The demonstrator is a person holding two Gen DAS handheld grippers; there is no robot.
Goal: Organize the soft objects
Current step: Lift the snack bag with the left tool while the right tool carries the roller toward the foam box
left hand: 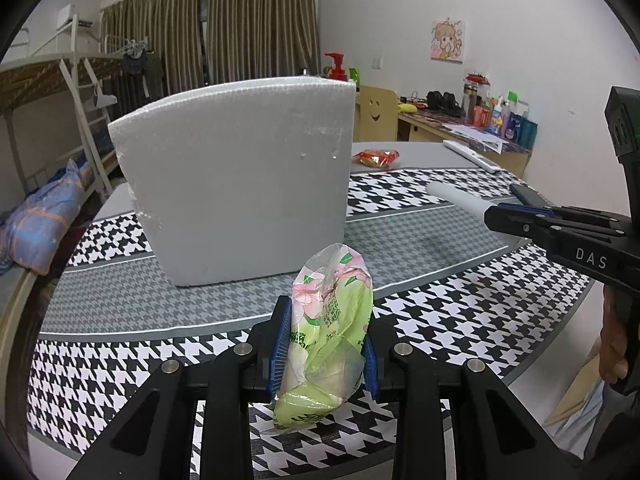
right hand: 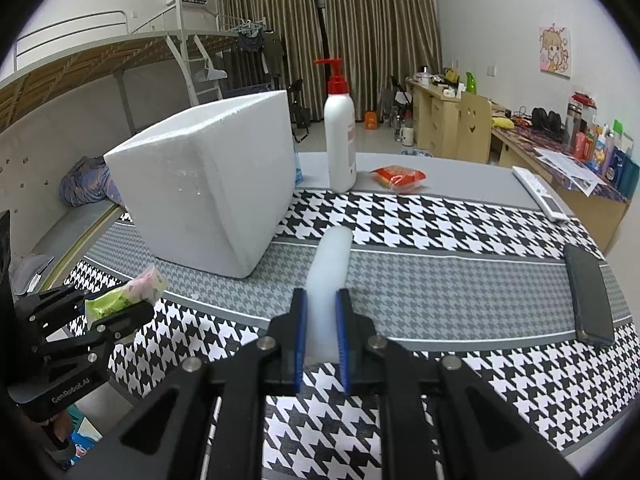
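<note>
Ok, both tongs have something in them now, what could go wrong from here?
1. The left tongs squeeze a loose, crinkly green snack bag near its middle; its lower part sags below the pads, so it may slip.
2. The white foam tube sticks far out past the right tongs and could knock the pump bottle near the foam box.

Matt grainy foam box point(left hand: 236, 176); glossy crinkled plastic packet point(left hand: 328, 332).
</note>
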